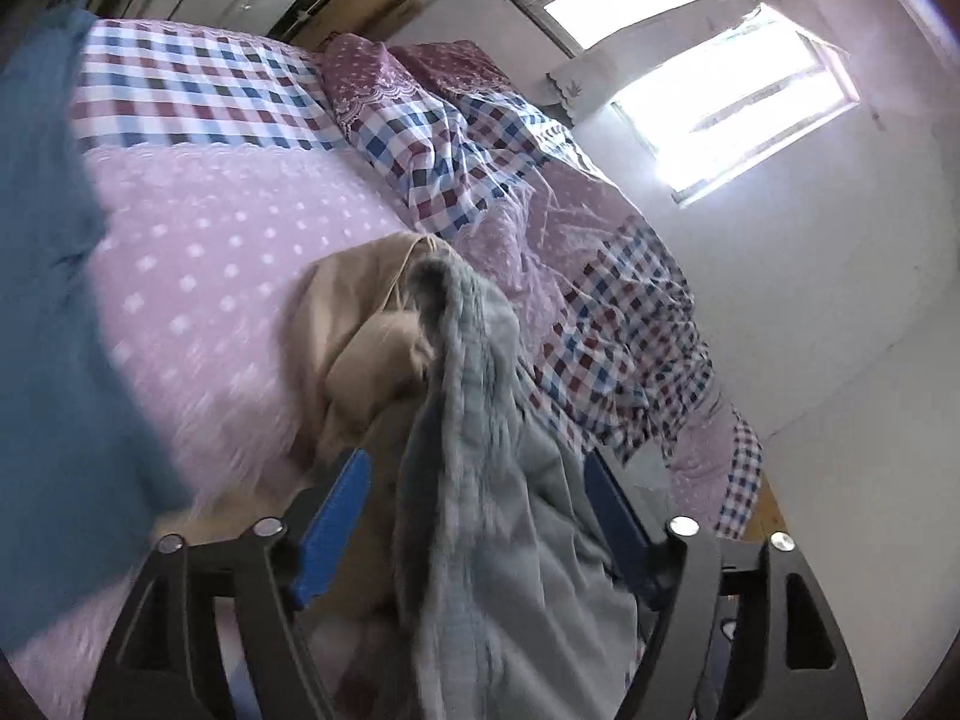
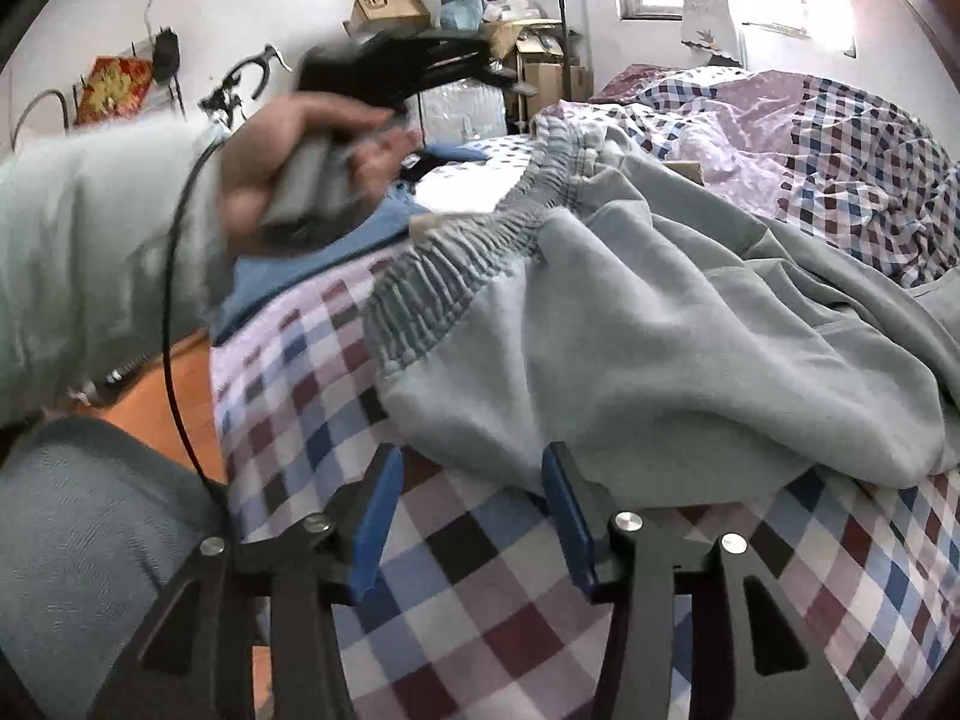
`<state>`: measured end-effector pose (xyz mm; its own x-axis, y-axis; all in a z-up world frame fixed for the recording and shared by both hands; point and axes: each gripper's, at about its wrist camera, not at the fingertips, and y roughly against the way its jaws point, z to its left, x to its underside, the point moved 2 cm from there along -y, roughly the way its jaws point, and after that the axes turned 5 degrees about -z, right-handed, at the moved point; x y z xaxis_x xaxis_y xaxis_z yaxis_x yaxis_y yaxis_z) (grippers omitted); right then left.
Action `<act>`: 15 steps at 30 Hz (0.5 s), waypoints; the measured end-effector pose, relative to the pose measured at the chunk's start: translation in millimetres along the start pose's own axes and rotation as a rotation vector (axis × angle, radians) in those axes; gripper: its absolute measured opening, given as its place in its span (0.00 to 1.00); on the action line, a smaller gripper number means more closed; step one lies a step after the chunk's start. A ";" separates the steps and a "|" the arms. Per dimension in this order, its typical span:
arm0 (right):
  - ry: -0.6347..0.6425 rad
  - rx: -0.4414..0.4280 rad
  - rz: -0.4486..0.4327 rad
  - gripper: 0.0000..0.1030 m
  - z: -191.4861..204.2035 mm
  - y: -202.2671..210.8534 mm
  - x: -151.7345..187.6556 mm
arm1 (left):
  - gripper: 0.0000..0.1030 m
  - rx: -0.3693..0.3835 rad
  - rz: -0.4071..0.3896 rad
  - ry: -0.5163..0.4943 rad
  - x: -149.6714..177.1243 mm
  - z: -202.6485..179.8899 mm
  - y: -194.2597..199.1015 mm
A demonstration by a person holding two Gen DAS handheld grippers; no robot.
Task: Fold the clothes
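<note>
Grey sweatpants [image 2: 660, 330] with a ribbed elastic waistband [image 2: 450, 264] lie bunched on the checked bedspread [image 2: 480, 600]. My right gripper [image 2: 471, 510] is open low over the bed, the pants' near edge just ahead of its blue fingers [image 2: 378, 516]. My left gripper [image 1: 474, 516] is open with its jaws wide apart, and grey cloth [image 1: 510, 540] drapes between them, close to the camera. In the right wrist view that gripper [image 2: 420, 60] is blurred, held by a hand [image 2: 282, 156] up above the waistband.
A beige garment [image 1: 348, 330] lies behind the grey cloth on the pink dotted cover [image 1: 210, 252]. A blue garment [image 1: 42, 240] lies at the left. Rumpled checked duvet [image 1: 630, 330] fills the far side of the bed. Cardboard boxes [image 2: 390, 6] and a bicycle [image 2: 240, 84] stand by the wall.
</note>
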<state>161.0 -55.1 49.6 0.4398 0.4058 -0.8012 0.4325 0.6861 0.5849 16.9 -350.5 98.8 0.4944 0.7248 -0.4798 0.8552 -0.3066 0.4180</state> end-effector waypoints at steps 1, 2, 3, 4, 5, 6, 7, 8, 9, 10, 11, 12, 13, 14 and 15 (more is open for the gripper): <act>-0.017 -0.013 -0.009 0.51 -1.8 5.7 -2.1 | 0.81 -0.004 0.001 -0.010 9.7 -2.3 10.9; -0.031 -0.020 -0.019 0.52 -3.9 11.6 -3.1 | 0.82 -0.007 0.002 -0.020 19.4 -4.6 21.9; -0.042 -0.020 -0.033 0.52 -4.4 19.1 -4.5 | 0.82 -0.011 0.003 -0.030 29.1 -6.9 32.8; -0.052 -0.016 -0.049 0.52 -5.7 26.9 -6.2 | 0.82 -0.020 0.007 -0.042 37.3 -9.9 41.2; -0.062 -0.012 -0.066 0.53 -8.9 34.0 -8.0 | 0.82 -0.028 0.011 -0.054 45.5 -12.8 49.6; -0.073 -0.008 -0.081 0.53 -11.6 40.3 -10.2 | 0.82 -0.043 0.014 -0.063 56.6 -15.0 57.4; -0.088 -0.006 -0.096 0.53 -16.3 44.9 -12.6 | 0.82 -0.057 0.018 -0.072 67.6 -17.2 65.3; -0.107 -0.006 -0.112 0.53 -22.5 48.8 -15.2 | 0.82 -0.068 0.029 -0.071 77.0 -17.0 70.6; -0.126 -0.006 -0.127 0.53 -28.8 52.7 -17.8 | 0.82 -0.079 0.040 -0.070 86.3 -16.7 75.9; -0.149 -0.004 -0.140 0.53 -35.3 56.0 -19.4 | 0.82 -0.090 0.051 -0.070 95.6 -16.5 81.3; -0.176 0.000 -0.150 0.53 -42.0 58.8 -20.3 | 0.82 -0.096 0.047 -0.050 103.4 -13.5 87.2; -0.202 0.004 -0.160 0.53 -48.7 61.7 -21.2 | 0.82 -0.102 0.043 -0.030 111.3 -10.4 93.2; -0.229 0.008 -0.169 0.53 -55.3 64.6 -22.1 | 0.82 -0.109 0.040 -0.010 119.2 -7.4 99.2; -0.259 0.011 -0.180 0.53 -62.2 67.6 -22.4 | 0.82 -0.101 0.042 0.006 126.7 -2.9 101.2; -0.292 0.011 -0.190 0.53 -69.3 70.7 -22.4 | 0.82 -0.110 0.057 0.031 135.1 2.4 100.9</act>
<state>127.2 26.2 100.2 0.5564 0.0802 -0.8270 0.5365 0.7254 0.4312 170.4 -285.0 74.2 0.5352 0.7272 -0.4298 0.8028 -0.2795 0.5266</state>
